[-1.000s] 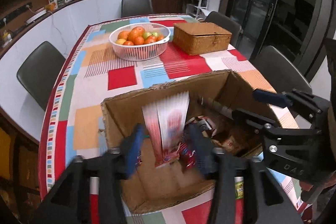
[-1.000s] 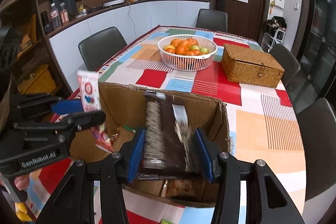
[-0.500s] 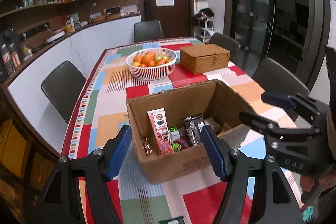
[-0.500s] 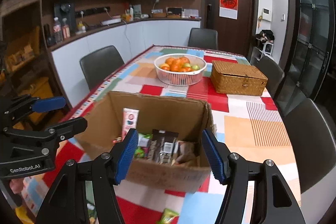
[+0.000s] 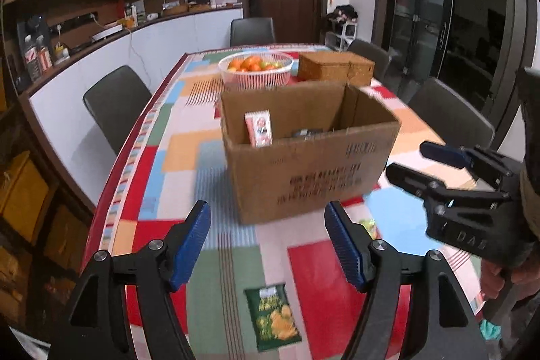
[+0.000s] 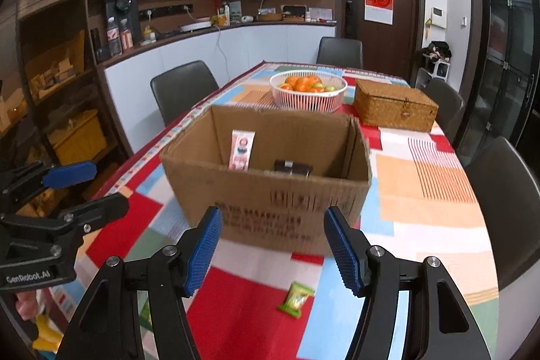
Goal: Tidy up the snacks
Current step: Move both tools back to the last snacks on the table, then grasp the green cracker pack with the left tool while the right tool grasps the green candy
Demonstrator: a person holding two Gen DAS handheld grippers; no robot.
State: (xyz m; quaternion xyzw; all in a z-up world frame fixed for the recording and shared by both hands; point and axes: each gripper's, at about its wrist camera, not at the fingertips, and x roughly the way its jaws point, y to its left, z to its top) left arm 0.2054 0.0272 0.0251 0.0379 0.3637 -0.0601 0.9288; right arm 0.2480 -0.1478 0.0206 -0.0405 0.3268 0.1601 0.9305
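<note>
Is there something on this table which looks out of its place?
Yes. Two snack packets lie loose on the tablecloth outside the cardboard box: a green chips bag and a small yellow-green packet. Other snacks are already in the box.

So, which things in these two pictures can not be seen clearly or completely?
- Cardboard box: its front wall hides most of the contents in both wrist views; only the pink packet and a dark packet show.
- Print on the box: blurred, unreadable.
- Green chip bag: label too small to read, left wrist view.
- Small green snack: too small to identify, right wrist view.
</note>
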